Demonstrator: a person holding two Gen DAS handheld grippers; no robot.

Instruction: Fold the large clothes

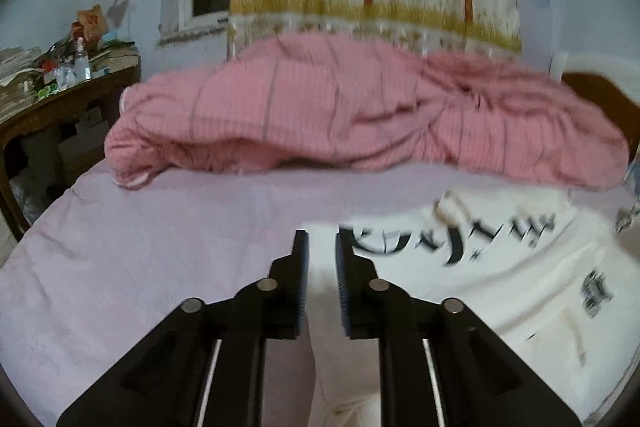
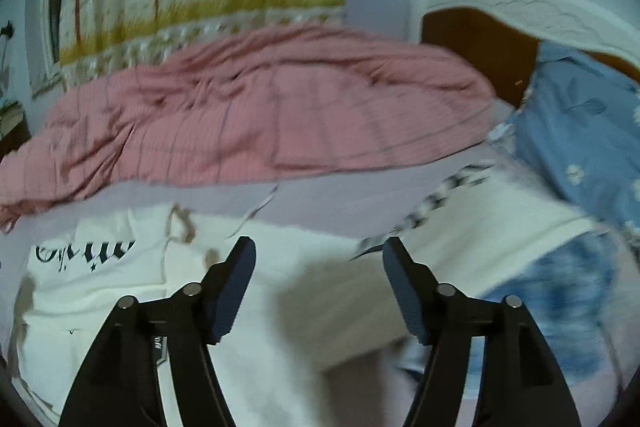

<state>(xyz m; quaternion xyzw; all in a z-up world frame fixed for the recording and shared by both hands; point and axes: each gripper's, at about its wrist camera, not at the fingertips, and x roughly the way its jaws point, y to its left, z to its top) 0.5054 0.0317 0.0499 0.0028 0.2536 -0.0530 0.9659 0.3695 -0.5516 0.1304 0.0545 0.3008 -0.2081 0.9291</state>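
Clutter tops a wooden desk [image 1: 60, 107] at far left; a pink quilt [image 1: 320, 115] is heaped across the bed. Left gripper [image 1: 322, 239], narrowly parted and empty, and right gripper [image 2: 318, 247], spread wide and empty, hover over the white printed garment [image 2: 120, 267] lying on the lilac sheet [image 1: 140, 247].

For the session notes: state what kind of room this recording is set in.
Most likely a home bedroom. A bed with a lilac sheet carries a bunched pink quilt and a white printed garment. A headboard and blue floral pillow stand at one end, and a cluttered wooden desk sits beside it.
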